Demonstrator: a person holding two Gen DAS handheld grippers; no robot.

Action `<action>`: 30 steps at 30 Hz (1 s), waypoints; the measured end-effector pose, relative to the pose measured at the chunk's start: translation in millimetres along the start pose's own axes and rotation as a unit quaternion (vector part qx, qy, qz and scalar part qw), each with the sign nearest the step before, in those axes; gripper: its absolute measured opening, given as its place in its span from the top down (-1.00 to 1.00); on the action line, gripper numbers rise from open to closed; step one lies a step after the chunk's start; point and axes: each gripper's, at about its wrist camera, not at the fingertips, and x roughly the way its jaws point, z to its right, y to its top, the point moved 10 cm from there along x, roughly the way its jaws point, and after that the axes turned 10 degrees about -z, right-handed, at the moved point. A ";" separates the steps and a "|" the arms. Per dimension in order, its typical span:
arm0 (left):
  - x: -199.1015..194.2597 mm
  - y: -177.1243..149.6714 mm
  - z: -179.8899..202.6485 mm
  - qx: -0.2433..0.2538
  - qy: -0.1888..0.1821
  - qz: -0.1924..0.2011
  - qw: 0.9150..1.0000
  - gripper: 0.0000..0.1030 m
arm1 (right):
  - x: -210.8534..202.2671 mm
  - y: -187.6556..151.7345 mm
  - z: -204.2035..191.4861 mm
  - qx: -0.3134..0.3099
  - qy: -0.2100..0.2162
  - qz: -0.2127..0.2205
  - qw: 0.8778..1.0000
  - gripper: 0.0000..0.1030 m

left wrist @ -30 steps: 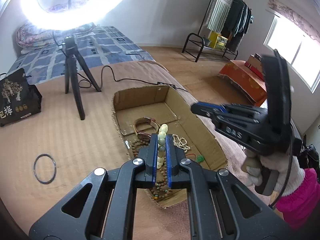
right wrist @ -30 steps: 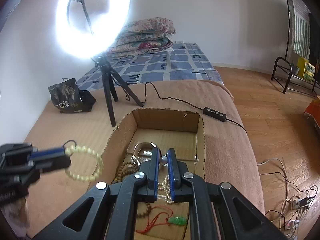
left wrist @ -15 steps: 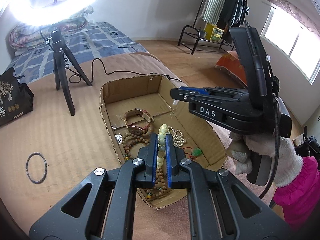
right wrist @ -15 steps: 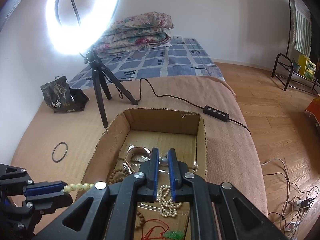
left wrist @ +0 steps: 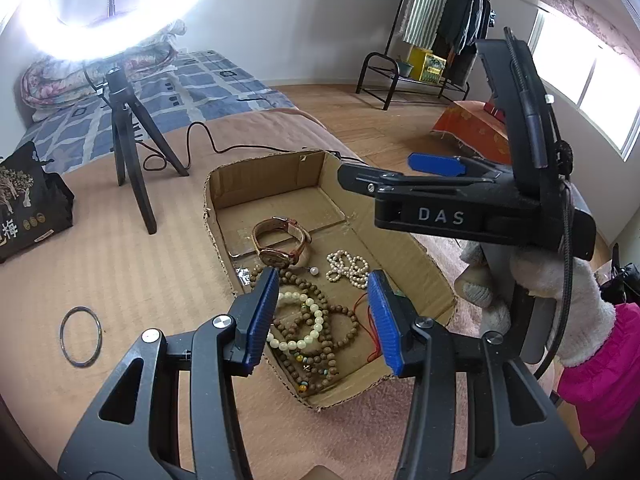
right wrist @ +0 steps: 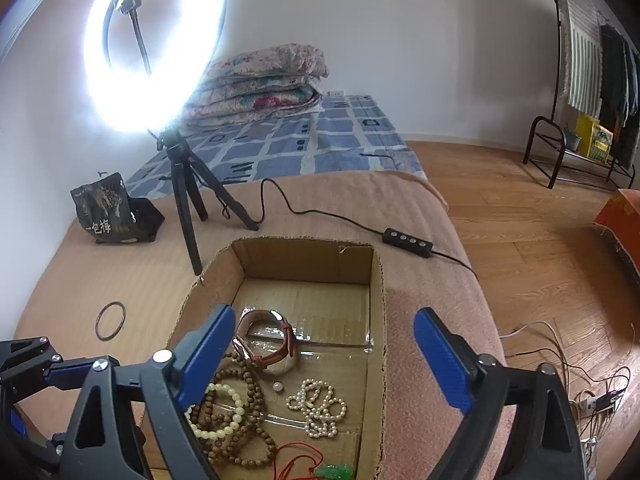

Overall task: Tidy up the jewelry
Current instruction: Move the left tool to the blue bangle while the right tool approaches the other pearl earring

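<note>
Most of the jewelry sits in the cardboard box [left wrist: 404, 236] at mid frame. Both my left gripper [left wrist: 322, 316] and right gripper [right wrist: 320, 364] are opening, holding nothing. One ring [left wrist: 80, 336] at lower left lies outside, waiting to go in.

Ring light [left wrist: 120, 8]: upper arc cut off by the top edge in the left wrist view; glare washes out its inner detail. Pale bracelet [left wrist: 298, 326]: one side hidden behind the left finger. Green pendant [right wrist: 334, 471]: cut by the lower edge in the right wrist view. Black bag [left wrist: 24, 208]: clipped at the left edge; its small print is unreadable.
</note>
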 end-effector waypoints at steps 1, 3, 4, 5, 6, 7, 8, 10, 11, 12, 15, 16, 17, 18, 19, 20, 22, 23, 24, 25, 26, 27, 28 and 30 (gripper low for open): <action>-1.0 -0.4 -0.3 0.000 0.000 0.000 1.000 0.09 | -0.9 0.5 0.1 0.000 -0.001 0.001 1.000 -0.88; -2.2 -0.8 -1.1 -0.002 0.002 0.001 1.000 0.09 | -4.1 1.9 -0.9 0.000 -0.006 0.004 1.000 -0.98; -3.4 -1.4 -1.5 -0.002 0.002 0.001 1.000 0.09 | -5.2 2.2 -1.6 -0.001 -0.008 0.004 1.000 -0.99; -4.1 -2.1 -1.8 -0.003 0.002 0.001 1.000 0.09 | -6.9 2.3 -3.0 -0.002 -0.009 0.005 1.000 -0.99; -5.5 -2.8 -2.1 -0.004 0.002 0.001 1.000 0.09 | -8.2 2.2 -4.5 -0.003 -0.008 0.004 1.000 -0.99; -7.2 -3.6 -2.3 -0.004 0.002 0.002 1.000 0.09 | -9.4 2.2 -5.6 -0.004 -0.007 0.004 1.000 -0.99; -8.4 -4.4 -2.3 -0.004 0.002 0.002 1.000 0.09 | -11.3 2.2 -7.5 -0.005 -0.007 0.004 1.000 -0.99; -11.5 -6.0 -2.9 -0.003 0.004 0.003 1.000 0.09 | -13.6 1.8 -9.3 -0.007 -0.007 0.005 1.000 -0.99; -13.2 -6.8 -3.4 -0.003 0.005 0.004 1.000 0.09 | -15.8 1.8 -11.1 -0.008 -0.008 0.006 1.000 -0.99; -14.4 -6.9 -4.7 -0.004 0.006 0.005 1.000 0.09 | -17.1 1.6 -12.0 -0.009 -0.008 0.006 1.000 -0.99; -20.2 -9.2 -6.3 -0.005 0.006 0.007 1.000 0.09 | -22.1 1.6 -14.0 -0.009 -0.008 0.009 1.000 -0.99; -22.4 -10.2 -7.3 -0.006 0.007 0.008 1.000 0.09 | -24.2 1.3 -14.9 -0.008 -0.007 0.010 1.000 -0.99; -23.7 -10.9 -7.6 -0.006 0.007 0.009 1.000 0.09 | -26.8 1.1 -15.8 -0.006 -0.006 0.011 1.000 -0.99; -25.7 -12.0 -8.5 -0.007 0.007 0.009 1.000 0.09 | -28.6 0.9 -16.6 -0.005 -0.004 0.012 1.000 -0.99; -27.7 -13.1 -9.5 -0.008 0.006 0.009 1.000 0.09 | -30.3 0.6 -17.3 -0.003 -0.002 0.012 1.000 -0.99; -29.4 -14.0 -10.8 -0.010 0.005 0.009 1.000 0.09 | -33.0 0.0 -18.6 -0.001 0.001 0.014 1.000 -0.99; -33.7 -16.5 -14.0 -0.013 0.007 0.010 1.000 0.09 | -36.4 -0.7 -20.1 0.001 0.002 0.016 1.000 -0.99; -36.2 -18.0 -16.0 -0.013 0.009 0.012 1.000 0.09 | -39.3 -1.6 -21.0 0.002 0.001 0.019 1.000 -0.99; -38.4 -19.2 -17.4 -0.013 0.011 0.013 1.000 0.09 | -41.5 -2.3 -22.0 0.003 0.000 0.020 1.000 -0.99; -41.2 -20.7 -19.4 -0.014 0.013 0.014 1.000 0.09 | -43.4 -3.4 -23.2 0.003 0.001 0.020 1.000 -0.99; -43.2 -22.0 -21.1 -0.014 0.013 0.015 1.000 0.09 | -45.4 -4.3 -24.6 0.002 0.000 0.020 1.000 -0.99; -46.1 -23.6 -24.1 -0.016 0.014 0.016 1.000 0.09 | -47.2 -4.9 -25.5 0.001 -0.001 0.021 1.000 -0.99; -48.2 -24.6 -26.6 -0.017 0.015 0.017 1.000 0.09 | -50.3 -5.9 -26.7 0.000 -0.003 0.023 1.000 -0.99; -53.2 -27.5 -33.1 -0.023 0.014 0.019 0.999 0.09 | -55.4 -6.8 -29.2 -0.003 -0.007 0.027 1.000 -0.99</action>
